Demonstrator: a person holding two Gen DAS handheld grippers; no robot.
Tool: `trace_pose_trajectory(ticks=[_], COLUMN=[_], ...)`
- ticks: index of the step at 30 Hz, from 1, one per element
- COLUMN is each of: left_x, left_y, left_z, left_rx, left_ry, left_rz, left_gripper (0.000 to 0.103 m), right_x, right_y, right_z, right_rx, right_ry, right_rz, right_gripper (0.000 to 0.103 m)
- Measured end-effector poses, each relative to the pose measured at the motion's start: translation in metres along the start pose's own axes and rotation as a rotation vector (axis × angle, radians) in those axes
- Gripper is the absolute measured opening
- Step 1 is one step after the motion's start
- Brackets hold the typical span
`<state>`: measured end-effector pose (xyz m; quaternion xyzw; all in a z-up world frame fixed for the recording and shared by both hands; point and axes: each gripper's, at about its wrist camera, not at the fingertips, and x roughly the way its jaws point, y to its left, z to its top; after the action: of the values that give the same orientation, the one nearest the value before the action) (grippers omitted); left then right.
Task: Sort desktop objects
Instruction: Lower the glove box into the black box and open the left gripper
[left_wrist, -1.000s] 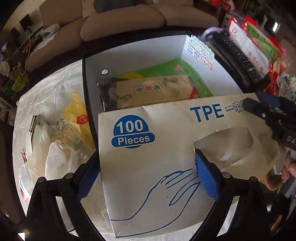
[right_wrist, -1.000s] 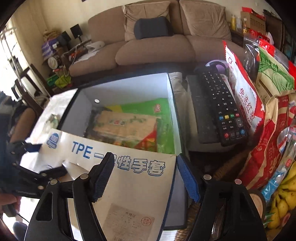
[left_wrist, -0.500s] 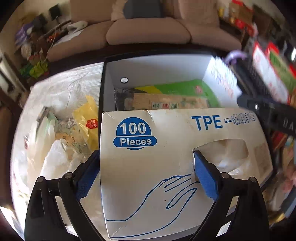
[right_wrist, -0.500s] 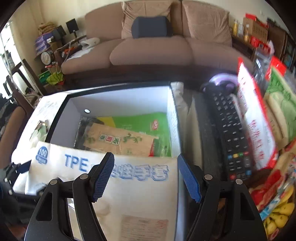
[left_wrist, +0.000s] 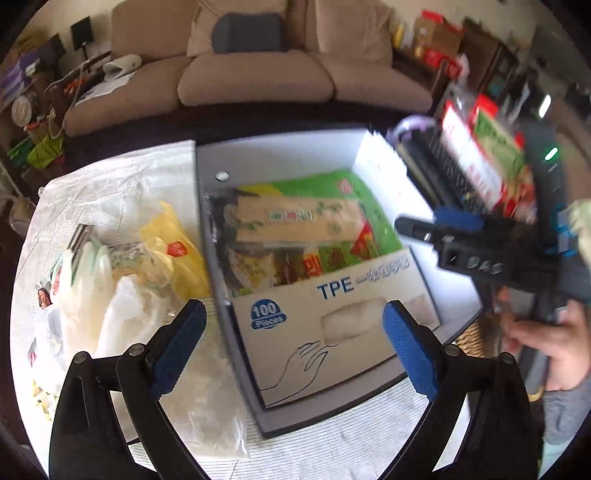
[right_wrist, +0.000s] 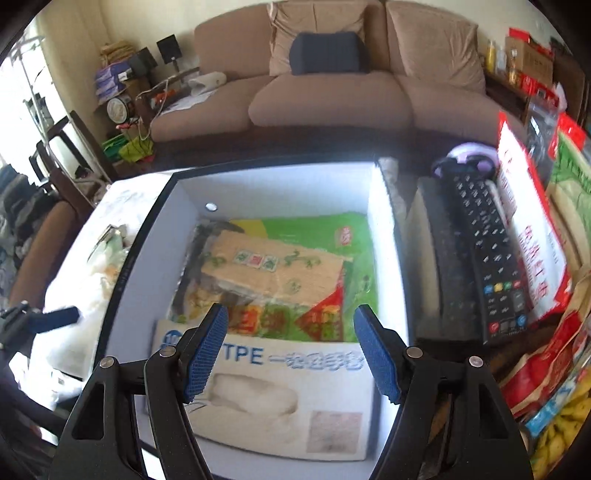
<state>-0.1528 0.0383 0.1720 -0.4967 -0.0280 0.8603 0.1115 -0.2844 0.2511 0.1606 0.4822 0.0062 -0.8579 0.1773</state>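
A white TPE glove box (left_wrist: 332, 325) lies flat in the near end of the open white storage box (left_wrist: 280, 155), also in the right wrist view (right_wrist: 280, 391). Behind it lie a green snack bag (right_wrist: 317, 236) and a tan packet (right_wrist: 269, 269). My left gripper (left_wrist: 291, 343) is open, above and short of the glove box, holding nothing. My right gripper (right_wrist: 291, 350) is open above the glove box, holding nothing; it also shows at the right of the left wrist view (left_wrist: 436, 225).
A pile of plastic bags with a yellow one (left_wrist: 173, 251) lies on the white tablecloth (left_wrist: 110, 184) left of the storage box. A black remote (right_wrist: 487, 254) and red snack bags (right_wrist: 532, 236) lie to its right. A sofa (right_wrist: 332, 96) stands behind.
Both grippers held the glove box over the storage box. It now lies inside, released, and both grippers have pulled back and up.
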Motion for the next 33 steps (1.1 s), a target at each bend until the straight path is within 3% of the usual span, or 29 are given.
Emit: trace_pose_trajectory(ticks=[5, 9, 16, 23, 27, 30, 33], left_x=[-0.042, -0.055, -0.057, -0.048, -0.038, -0.033, -0.031], left_y=[0.048, 0.082, 0.117, 0.132, 0.147, 0.159, 0.17], left_z=[-0.02, -0.052, -0.122, -0.159, -0.162, -0.166, -0.168], left_rx=[-0.083, -0.142, -0.174, -0.162, -0.188, -0.199, -0.244], left_ry=[-0.08, -0.103, -0.113, -0.107, -0.091, -0.08, -0.083], left_rz=[-0.055, -0.046, -0.038, -0.085, -0.131, -0.102, -0.141], left_gripper=[0.096, 0.096, 0.096, 0.096, 0.096, 0.096, 0.096], right_x=[0.038, 0.077, 0.122, 0.15, 0.163, 0.169, 0.169], right_y=[0.015, 0.027, 0.04, 0.012, -0.008, -0.016, -0.016], right_z=[-0.005, -0.011, 0.0, 0.006, 0.004, 0.004, 0.009], right_rx=[0.013, 0.026, -0.01, 0.067, 0.157, 0.225, 0.238], right_ry=[0.151, 0.268, 0.342, 0.464, 0.483, 0.471, 0.444], right_rz=[-0.04, -0.082, -0.208, -0.301, -0.275, -0.254, -0.27], right_gripper=[0.074, 0.078, 0.08, 0.08, 0.08, 0.088, 0.09])
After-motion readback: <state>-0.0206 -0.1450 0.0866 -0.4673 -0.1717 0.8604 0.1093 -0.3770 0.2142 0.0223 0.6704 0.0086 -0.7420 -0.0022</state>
